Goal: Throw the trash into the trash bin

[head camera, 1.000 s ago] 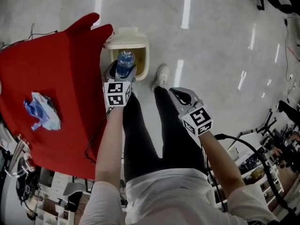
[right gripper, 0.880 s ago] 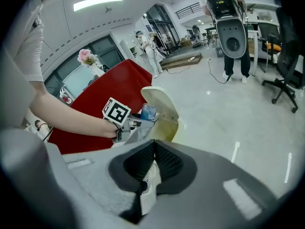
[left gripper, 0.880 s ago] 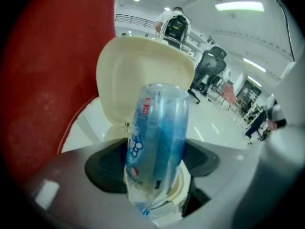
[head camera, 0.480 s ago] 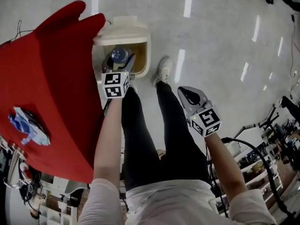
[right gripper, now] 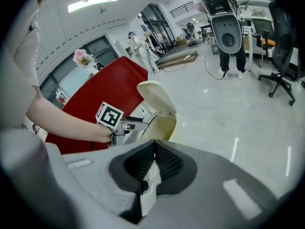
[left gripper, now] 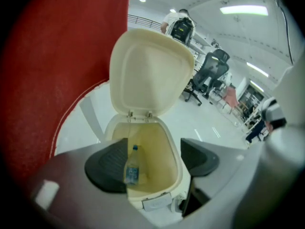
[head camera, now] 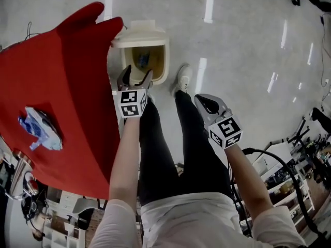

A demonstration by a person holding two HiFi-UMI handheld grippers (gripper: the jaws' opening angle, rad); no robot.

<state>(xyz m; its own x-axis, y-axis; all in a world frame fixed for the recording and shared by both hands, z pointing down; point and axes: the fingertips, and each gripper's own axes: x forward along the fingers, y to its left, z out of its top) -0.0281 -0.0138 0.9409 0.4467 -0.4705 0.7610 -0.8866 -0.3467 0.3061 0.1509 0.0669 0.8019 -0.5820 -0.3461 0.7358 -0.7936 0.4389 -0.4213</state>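
The left gripper (head camera: 135, 77) is hovering just above the near rim of the trash bin (left gripper: 159, 151) with its jaws spread wide and nothing between them; its dark pads (left gripper: 108, 162) are standing apart on either side of the bin's mouth. The plastic bottle (left gripper: 132, 168), with a blue cap and blue label, is lying inside the bin, below and just ahead of this gripper's left pad, leaning against the yellowish inner wall. The bin's lid (left gripper: 150, 70) is standing raised beyond the gripper's tips. A red cloth-covered surface (head camera: 62, 97) is spreading out to the left of the left gripper; a crumpled blue-and-white wrapper (head camera: 40, 130) is resting on it, well off to that gripper's left and behind its tips. The right gripper (right gripper: 154, 149) is hanging to the right of the left one, over the person's leg, with its jaws pressed together and gripping nothing; the bin is sitting ahead and to its left. A white shoe (head camera: 182, 79) is standing on the floor just ahead of the right gripper's tips, beside the bin.
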